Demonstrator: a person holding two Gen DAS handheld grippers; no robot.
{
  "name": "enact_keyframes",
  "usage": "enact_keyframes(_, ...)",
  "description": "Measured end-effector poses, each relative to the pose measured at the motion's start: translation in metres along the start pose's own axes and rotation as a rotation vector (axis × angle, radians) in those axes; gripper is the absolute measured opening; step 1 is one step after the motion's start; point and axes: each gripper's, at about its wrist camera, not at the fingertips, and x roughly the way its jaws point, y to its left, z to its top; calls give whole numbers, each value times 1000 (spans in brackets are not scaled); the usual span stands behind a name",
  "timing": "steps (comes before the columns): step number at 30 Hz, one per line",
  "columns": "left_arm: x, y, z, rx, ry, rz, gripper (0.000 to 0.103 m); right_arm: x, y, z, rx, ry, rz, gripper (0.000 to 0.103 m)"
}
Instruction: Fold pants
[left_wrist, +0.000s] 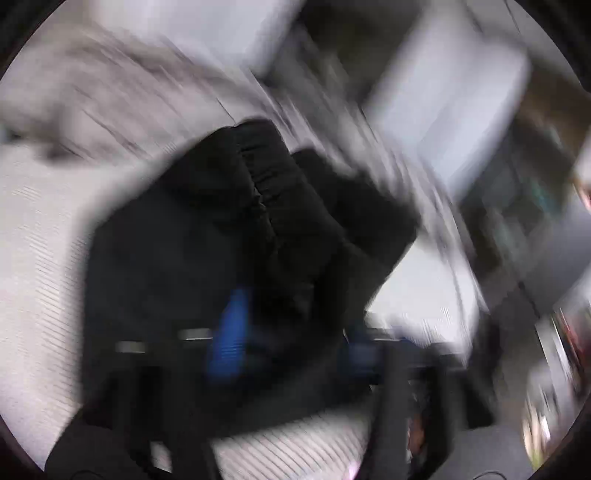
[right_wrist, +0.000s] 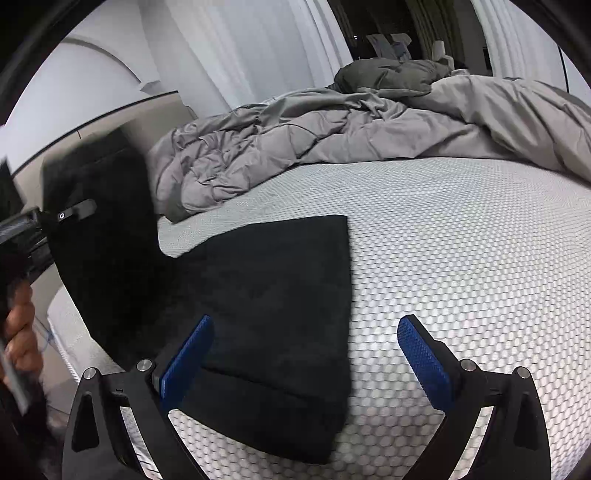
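Observation:
The black pants (right_wrist: 266, 302) lie partly folded on the white mattress (right_wrist: 461, 258). One end of them is lifted at the left, held by my left gripper (right_wrist: 74, 214). In the blurred left wrist view the pants (left_wrist: 229, 229) hang bunched between the blue pads (left_wrist: 231, 332) of my left gripper (left_wrist: 291, 339), elastic waistband upward. My right gripper (right_wrist: 304, 354) is open and empty, low over the near folded edge of the pants, its left pad (right_wrist: 188, 354) above the cloth and its right pad (right_wrist: 424, 362) above bare mattress.
A crumpled grey duvet (right_wrist: 332, 140) covers the far half of the bed. White curtains (right_wrist: 240, 48) hang behind. The mattress edge (right_wrist: 59, 325) runs along the left, by the person's hand (right_wrist: 22, 332).

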Motion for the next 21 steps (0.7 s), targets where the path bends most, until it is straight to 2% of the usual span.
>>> enact_keyframes(1, 20, -11, -10, 29, 98, -20, 61, 0, -5, -1, 6, 9, -17, 101)
enact_keyframes(2, 33, -20, -20, 59, 158, -23, 61, 0, -12, -3, 17, 17, -37, 101)
enact_keyframes(3, 39, -27, -30, 99, 184, -15, 61, -1, -18, -4, 28, 20, -53, 101)
enact_keyframes(7, 13, -27, -40, 198, 84, 57, 65, -3, -45, -12, 92, 49, -79, 101)
enact_keyframes(8, 5, -21, -39, 196, 54, 65, 72, -3, -51, -13, 116, 58, -62, 101)
enact_keyframes(9, -4, -11, -37, 177, 12, 74, 77, -3, -55, -13, 141, 66, -42, 101)
enact_keyframes(11, -17, 10, -36, 122, -51, 109, 78, -4, -58, -12, 171, 66, 6, 101)
enact_keyframes(14, -10, 50, -20, 22, -54, 216, 78, -1, -49, -6, 190, 72, 113, 98)
enact_keyframes(17, -10, 83, -23, -48, -45, 322, 78, 6, -33, 0, 199, 97, 263, 81)
enact_keyframes(18, -5, 93, -20, -71, -34, 334, 78, 10, -26, 2, 196, 110, 303, 71)
enact_keyframes(19, 1, 100, -17, -85, -24, 337, 78, 13, -20, 4, 189, 121, 329, 55)
enact_keyframes(20, 1, 109, -19, -94, -17, 339, 78, 16, -12, 5, 177, 133, 346, 46)
enact_keyframes(21, 3, 114, -20, -95, -12, 346, 78, 19, -5, 6, 161, 148, 356, 42)
